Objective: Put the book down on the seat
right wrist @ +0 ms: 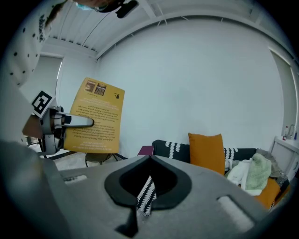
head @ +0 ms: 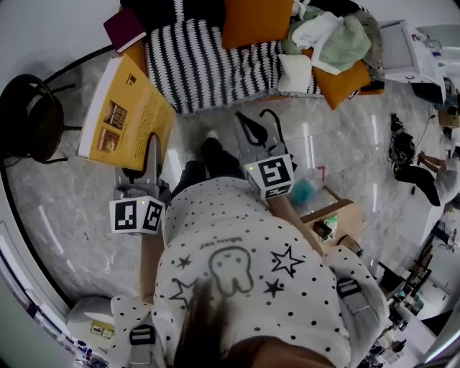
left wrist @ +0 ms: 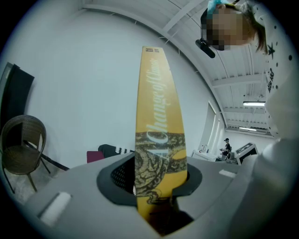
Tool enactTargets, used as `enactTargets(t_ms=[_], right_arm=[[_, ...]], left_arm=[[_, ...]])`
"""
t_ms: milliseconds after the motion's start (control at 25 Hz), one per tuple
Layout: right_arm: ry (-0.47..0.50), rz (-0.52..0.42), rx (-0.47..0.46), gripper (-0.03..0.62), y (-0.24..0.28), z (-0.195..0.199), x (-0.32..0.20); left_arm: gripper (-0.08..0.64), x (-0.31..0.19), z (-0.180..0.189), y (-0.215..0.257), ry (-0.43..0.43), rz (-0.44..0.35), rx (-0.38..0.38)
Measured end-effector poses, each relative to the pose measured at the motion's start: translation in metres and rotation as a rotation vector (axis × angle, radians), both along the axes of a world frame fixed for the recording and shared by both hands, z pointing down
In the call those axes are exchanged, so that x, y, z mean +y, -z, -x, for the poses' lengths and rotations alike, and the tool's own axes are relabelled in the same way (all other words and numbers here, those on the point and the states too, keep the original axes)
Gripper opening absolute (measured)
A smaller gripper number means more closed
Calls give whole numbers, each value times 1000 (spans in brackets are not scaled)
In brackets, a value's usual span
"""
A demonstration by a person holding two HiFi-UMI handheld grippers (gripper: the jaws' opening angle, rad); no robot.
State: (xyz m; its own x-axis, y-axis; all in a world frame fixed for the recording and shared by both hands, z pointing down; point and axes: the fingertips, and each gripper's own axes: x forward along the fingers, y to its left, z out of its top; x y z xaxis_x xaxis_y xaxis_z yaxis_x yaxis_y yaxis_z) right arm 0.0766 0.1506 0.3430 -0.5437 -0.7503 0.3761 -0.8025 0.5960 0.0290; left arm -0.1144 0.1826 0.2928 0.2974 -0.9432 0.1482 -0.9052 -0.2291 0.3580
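Observation:
A yellow book [head: 126, 115] is held up in the air to the left of the seat, a sofa with a black-and-white striped cover [head: 208, 61]. My left gripper [head: 149, 147] is shut on the book's lower edge. In the left gripper view the book's spine [left wrist: 159, 116] stands upright between the jaws. The right gripper view shows the book's back cover [right wrist: 96, 119] with the left gripper [right wrist: 70, 122] clamped on it. My right gripper [head: 255, 126] hangs in front of the seat, shut with nothing in it; its tips [right wrist: 149, 161] meet.
On the sofa lie orange cushions [head: 255, 21], a pile of light clothes [head: 327, 39] and a maroon book [head: 123, 27] at its left end. A round dark chair [head: 29, 115] stands at the left. A small wooden table [head: 330, 215] is at the right.

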Motion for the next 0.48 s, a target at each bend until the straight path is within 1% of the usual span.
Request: enactTargets(t_ms=[280,400,480], right_arm=[[28,-20,-22,-6,3,-6,-21],[27,-34,-44,-6,7,-17,-43],[32,-45,-59,-6,11,-26,-59]], left_arm=[[150,-24,-6,11,24,-19,0],[150,-45,-16,17,28,-36,3],[150,-63,-25,22,34,-55,-9]])
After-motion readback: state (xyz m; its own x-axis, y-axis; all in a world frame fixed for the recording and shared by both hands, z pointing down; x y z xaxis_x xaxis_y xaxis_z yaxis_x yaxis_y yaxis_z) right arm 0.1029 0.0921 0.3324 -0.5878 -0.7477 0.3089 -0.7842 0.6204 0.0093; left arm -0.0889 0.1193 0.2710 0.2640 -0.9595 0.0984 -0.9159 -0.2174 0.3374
